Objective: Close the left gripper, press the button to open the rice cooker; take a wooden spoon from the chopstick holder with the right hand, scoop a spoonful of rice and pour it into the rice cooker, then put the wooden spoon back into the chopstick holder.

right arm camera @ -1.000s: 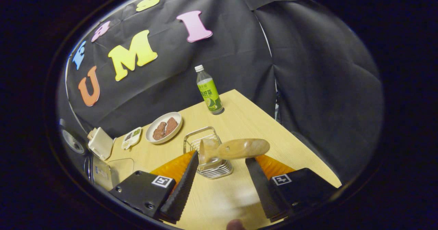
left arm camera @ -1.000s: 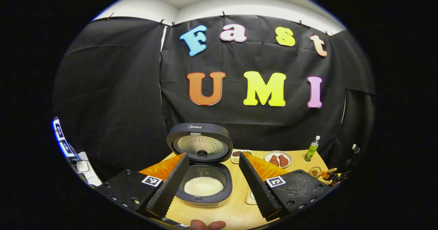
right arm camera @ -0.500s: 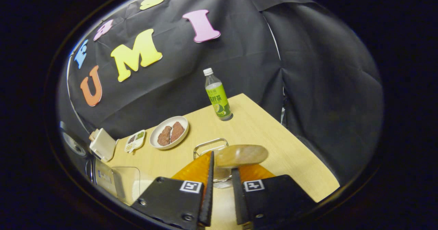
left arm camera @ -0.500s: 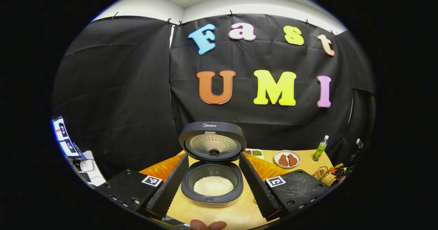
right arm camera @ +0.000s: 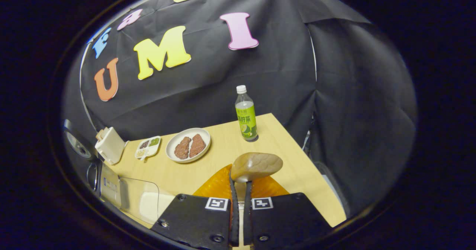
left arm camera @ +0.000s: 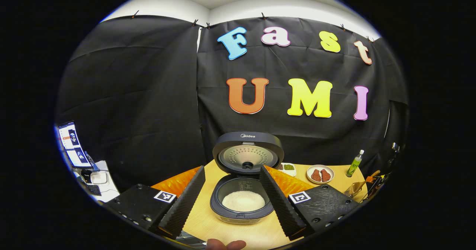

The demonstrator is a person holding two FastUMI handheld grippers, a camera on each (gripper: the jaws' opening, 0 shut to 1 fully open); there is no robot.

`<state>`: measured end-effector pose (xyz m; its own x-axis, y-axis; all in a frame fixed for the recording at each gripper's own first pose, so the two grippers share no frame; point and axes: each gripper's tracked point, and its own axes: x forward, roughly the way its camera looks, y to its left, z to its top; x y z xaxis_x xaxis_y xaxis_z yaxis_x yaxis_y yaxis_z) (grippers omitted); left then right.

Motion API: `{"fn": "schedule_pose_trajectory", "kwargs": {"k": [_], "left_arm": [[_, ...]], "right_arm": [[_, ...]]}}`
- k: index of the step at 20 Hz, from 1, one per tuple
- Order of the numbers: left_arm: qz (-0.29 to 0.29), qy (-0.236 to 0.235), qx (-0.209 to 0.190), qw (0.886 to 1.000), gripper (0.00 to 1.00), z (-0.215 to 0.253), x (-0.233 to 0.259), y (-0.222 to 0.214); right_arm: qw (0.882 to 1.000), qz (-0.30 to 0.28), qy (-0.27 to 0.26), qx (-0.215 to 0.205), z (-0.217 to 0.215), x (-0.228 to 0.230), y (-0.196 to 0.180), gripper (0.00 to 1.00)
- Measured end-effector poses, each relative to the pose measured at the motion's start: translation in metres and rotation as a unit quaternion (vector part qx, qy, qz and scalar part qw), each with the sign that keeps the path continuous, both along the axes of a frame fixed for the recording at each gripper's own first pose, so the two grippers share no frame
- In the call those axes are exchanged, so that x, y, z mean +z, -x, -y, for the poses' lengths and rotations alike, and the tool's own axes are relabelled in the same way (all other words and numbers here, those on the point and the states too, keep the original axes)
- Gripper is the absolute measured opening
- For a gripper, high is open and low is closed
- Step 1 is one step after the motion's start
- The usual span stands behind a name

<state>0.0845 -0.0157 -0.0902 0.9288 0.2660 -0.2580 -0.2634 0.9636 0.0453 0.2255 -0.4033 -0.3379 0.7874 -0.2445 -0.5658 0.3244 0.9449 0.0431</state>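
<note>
The black rice cooker (left arm camera: 243, 201) stands open on the wooden table, lid up, white rice in its pot. My left gripper (left arm camera: 232, 168) is open, its fingers framing the cooker from the near side. In the right gripper view, my right gripper (right arm camera: 240, 181) is shut on the wooden spoon (right arm camera: 256, 166), whose rounded bowl sticks up just past the fingertips. The fingers hide the spoon's handle and the chopstick holder below. In the left gripper view the wire chopstick holder (left arm camera: 354, 189) sits at the table's far right edge.
A clear container of rice (right arm camera: 143, 205) sits at the near left in the right gripper view. Farther back are a white box (right arm camera: 109, 145), a small divided dish (right arm camera: 148, 147), a plate of meat (right arm camera: 188, 145) and a green-labelled bottle (right arm camera: 246, 114). The table's right edge (right arm camera: 316, 179) runs close by.
My right gripper has gone from open around the spoon to shut on it, and the holder has slipped out of sight under the fingers. The left gripper stayed open; the cooker drifted right in its view.
</note>
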Motion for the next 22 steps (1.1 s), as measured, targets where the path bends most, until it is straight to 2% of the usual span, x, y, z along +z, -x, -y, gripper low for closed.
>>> {"fn": "schedule_pose_trajectory", "kwargs": {"k": [2, 4, 6, 9, 12, 15, 18, 22], "left_arm": [[0.009, 0.001, -0.001, 1.000, 0.95, -0.003, 0.005, 0.005], [0.018, 0.005, 0.000, 1.000, 0.95, -0.005, 0.007, 0.014], [0.026, 0.008, 0.002, 1.000, 0.95, -0.008, 0.010, 0.024], [0.029, -0.005, 0.010, 1.000, 0.95, -0.016, 0.012, 0.039], [0.039, -0.015, 0.016, 0.999, 0.95, -0.028, 0.021, 0.056], [0.052, -0.008, 0.028, 0.998, 0.95, -0.041, 0.027, 0.072], [0.054, -0.003, 0.041, 0.998, 0.95, -0.053, 0.025, 0.087], [0.049, -0.007, 0.053, 0.997, 0.95, -0.066, 0.022, 0.097]], "right_arm": [[1.000, 0.005, 0.030, 0.006, -0.005, 0.026, 0.004, 0.10], [0.998, 0.021, 0.053, 0.030, -0.025, 0.059, 0.004, 0.10], [0.995, 0.037, 0.058, 0.067, -0.064, 0.088, -0.001, 0.10], [0.989, 0.047, 0.042, 0.137, -0.143, 0.105, -0.008, 0.10], [0.981, 0.031, 0.021, 0.190, -0.208, 0.090, -0.014, 0.10], [0.974, -0.009, 0.025, 0.223, -0.249, 0.055, -0.013, 0.10], [0.969, -0.061, 0.045, 0.233, -0.264, 0.016, -0.009, 0.10], [0.962, -0.115, 0.079, 0.235, -0.261, -0.028, -0.007, 0.10]]}}
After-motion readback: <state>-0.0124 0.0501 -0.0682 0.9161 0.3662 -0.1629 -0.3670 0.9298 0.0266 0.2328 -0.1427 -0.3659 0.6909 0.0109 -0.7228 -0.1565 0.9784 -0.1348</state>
